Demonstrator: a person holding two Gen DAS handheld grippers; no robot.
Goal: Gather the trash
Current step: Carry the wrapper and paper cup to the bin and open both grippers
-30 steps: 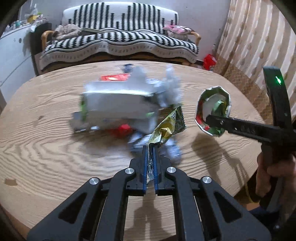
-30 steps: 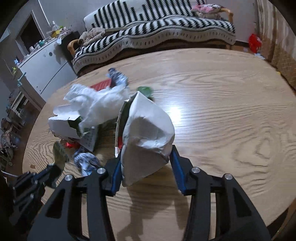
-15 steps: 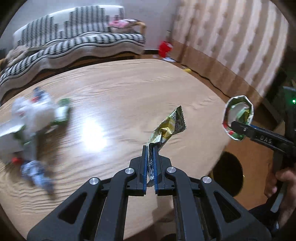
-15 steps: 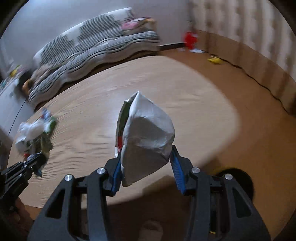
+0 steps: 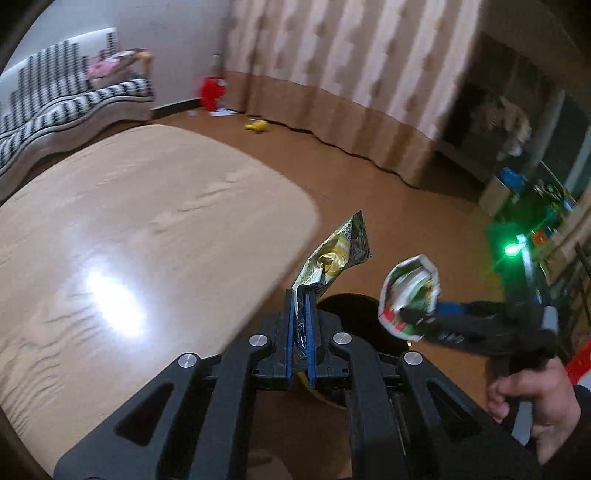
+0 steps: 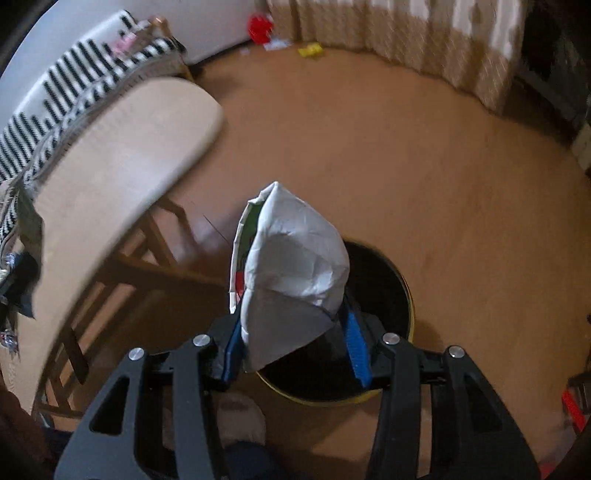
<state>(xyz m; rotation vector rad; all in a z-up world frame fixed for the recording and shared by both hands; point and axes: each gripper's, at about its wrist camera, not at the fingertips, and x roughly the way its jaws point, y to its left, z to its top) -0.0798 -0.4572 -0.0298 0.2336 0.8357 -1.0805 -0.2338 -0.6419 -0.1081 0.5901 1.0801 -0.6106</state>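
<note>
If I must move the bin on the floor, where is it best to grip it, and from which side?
Grip the bin by its thin rim, from above, one finger inside and one outside: it stands upright and open, and its round body looks too wide for the jaws.

In the left wrist view, the bench (image 5: 140, 221) fills the left half, with the sofa (image 5: 66, 99) beyond its far edge. The left gripper (image 5: 300, 325) sits past the bench's right edge, over the floor, with the wrapper (image 5: 340, 254) between its fingers and sticking up and to the right. The right gripper (image 5: 417, 317) is to its right, holding the crushed cup (image 5: 410, 295). The bin (image 5: 354, 317) lies on the floor below and between the 2 grippers. In the right wrist view, the cup stands directly over the bin (image 6: 391, 288), with the bench to the left and the curtain (image 6: 406, 29) along the far wall.
</note>
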